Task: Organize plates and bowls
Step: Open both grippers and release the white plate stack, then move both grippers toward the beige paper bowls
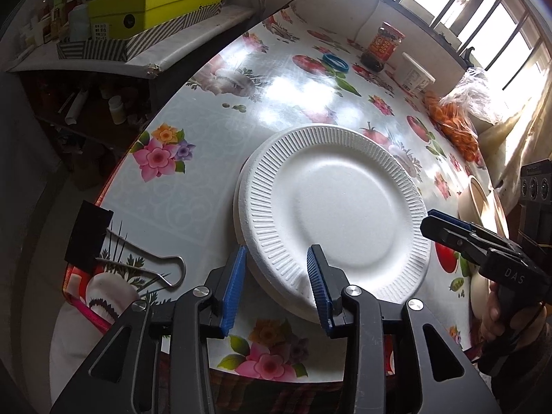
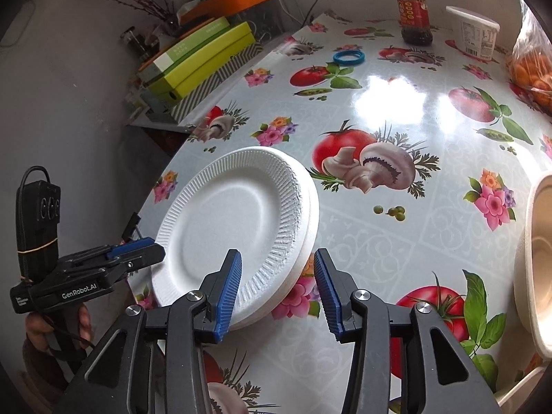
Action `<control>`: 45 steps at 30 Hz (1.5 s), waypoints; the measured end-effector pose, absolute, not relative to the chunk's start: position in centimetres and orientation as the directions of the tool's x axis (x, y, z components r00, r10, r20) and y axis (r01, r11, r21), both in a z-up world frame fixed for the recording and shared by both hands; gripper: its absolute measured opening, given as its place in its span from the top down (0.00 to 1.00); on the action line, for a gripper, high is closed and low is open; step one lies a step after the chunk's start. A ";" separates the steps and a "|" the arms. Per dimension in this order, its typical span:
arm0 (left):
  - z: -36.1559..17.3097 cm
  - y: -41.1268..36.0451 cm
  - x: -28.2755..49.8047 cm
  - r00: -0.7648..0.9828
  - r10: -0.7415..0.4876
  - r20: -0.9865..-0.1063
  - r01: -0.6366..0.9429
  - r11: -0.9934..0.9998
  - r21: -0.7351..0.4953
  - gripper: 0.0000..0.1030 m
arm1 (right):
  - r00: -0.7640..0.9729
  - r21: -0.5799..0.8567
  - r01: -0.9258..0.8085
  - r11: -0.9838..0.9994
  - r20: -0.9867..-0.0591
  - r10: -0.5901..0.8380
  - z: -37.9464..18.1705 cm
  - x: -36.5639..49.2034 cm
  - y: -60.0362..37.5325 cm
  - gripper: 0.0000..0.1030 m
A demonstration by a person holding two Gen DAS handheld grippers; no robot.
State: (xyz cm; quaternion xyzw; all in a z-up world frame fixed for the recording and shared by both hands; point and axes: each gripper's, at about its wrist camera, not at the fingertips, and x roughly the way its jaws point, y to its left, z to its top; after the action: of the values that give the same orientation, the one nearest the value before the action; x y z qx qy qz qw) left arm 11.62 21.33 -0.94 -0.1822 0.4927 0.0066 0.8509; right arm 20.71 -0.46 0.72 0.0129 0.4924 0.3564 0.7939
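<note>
A stack of white ribbed foam plates (image 1: 341,203) lies on the flowered tablecloth (image 1: 179,200). My left gripper (image 1: 276,255) stands open at the stack's near rim: one blue pad is outside the edge, the other over the top plate, and neither presses on it. My right gripper (image 2: 276,255) is open too, straddling the rim of the plates (image 2: 227,220) on their right side. Each gripper shows in the other's view, the right gripper (image 1: 431,219) at the plates' right edge and the left gripper (image 2: 151,245) at their left. Beige bowls (image 2: 538,258) stand to the right.
At the far end of the table stand a sauce jar (image 2: 414,13), a blue ring (image 2: 348,57), a white tub (image 2: 476,31) and a bag of oranges (image 2: 531,69). A binder clip (image 1: 93,238) holds the cloth's left edge. Green boxes (image 1: 155,3) sit on a side shelf.
</note>
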 end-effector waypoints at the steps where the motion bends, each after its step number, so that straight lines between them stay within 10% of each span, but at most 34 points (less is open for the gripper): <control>1: -0.9 21.4 11.6 0.516 -0.168 -0.840 -0.191 0.933 -0.305 0.63 | 0.259 0.371 -0.559 0.742 -0.772 0.581 0.8 20.7 -0.3 0.57; 45: 3.9 11.7 10.4 0.654 -0.075 -0.753 -0.036 0.991 -0.130 0.63 | 0.479 0.225 -0.501 0.836 -0.733 0.483 4.6 16.6 -6.5 0.42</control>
State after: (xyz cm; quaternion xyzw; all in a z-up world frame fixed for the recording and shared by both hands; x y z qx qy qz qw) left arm 10.44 11.72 3.94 -0.0670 0.4159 -0.0107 0.9069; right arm 16.57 -6.48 4.58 -0.0101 0.4229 0.2862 0.8598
